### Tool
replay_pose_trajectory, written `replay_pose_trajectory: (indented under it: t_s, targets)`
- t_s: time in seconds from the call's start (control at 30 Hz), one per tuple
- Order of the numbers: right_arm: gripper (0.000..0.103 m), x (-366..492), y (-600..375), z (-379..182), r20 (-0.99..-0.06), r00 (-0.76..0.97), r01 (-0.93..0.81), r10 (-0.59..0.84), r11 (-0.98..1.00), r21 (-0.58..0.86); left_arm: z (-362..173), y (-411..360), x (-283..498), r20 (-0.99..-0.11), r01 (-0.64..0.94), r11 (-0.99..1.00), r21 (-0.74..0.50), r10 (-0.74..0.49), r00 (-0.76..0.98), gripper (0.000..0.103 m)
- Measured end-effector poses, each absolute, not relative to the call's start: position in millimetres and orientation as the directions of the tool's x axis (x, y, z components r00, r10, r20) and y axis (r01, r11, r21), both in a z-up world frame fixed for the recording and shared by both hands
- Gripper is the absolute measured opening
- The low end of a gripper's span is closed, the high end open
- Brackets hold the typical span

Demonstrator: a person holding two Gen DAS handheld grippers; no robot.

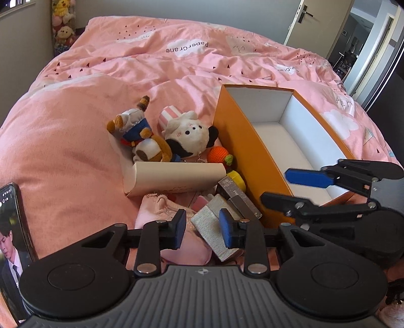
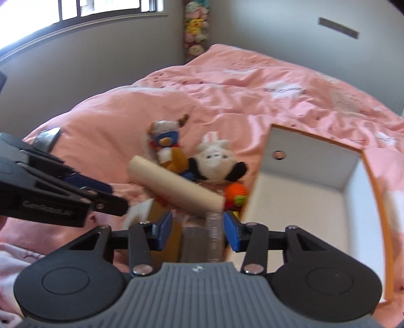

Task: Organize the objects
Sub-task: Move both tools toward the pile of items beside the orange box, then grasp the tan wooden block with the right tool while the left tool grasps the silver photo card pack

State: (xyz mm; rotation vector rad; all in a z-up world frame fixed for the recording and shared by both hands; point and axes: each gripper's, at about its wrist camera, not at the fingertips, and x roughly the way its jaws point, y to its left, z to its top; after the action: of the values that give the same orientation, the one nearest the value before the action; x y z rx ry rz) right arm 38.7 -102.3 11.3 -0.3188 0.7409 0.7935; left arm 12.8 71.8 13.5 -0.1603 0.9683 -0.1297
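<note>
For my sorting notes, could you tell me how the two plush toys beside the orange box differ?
The white plush is round, with black ears and a pink striped hat; the brown plush is slimmer, in blue-and-white clothing. The white plush lies nearer the orange box. Both lie on the pink duvet.

Bedroom with a pink bed in daylight

A rumpled pink cloud-print quilt covers the bed; grey walls meet at twelve o'clock, a bright barred window sits at ten o'clock, a pale open door at two.
</note>
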Motion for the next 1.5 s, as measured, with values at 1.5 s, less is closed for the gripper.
replay_pose_trajectory:
  t_s: [1.5]
  targets:
    - [0.048,57.4,-91.0,-10.7,-0.857,0.261,-0.773,0.444,0.628,0.090,-6.8,71.0,17.7,-0.843,0.043,0.957,-0.288,-0.275,0.462,0.024]
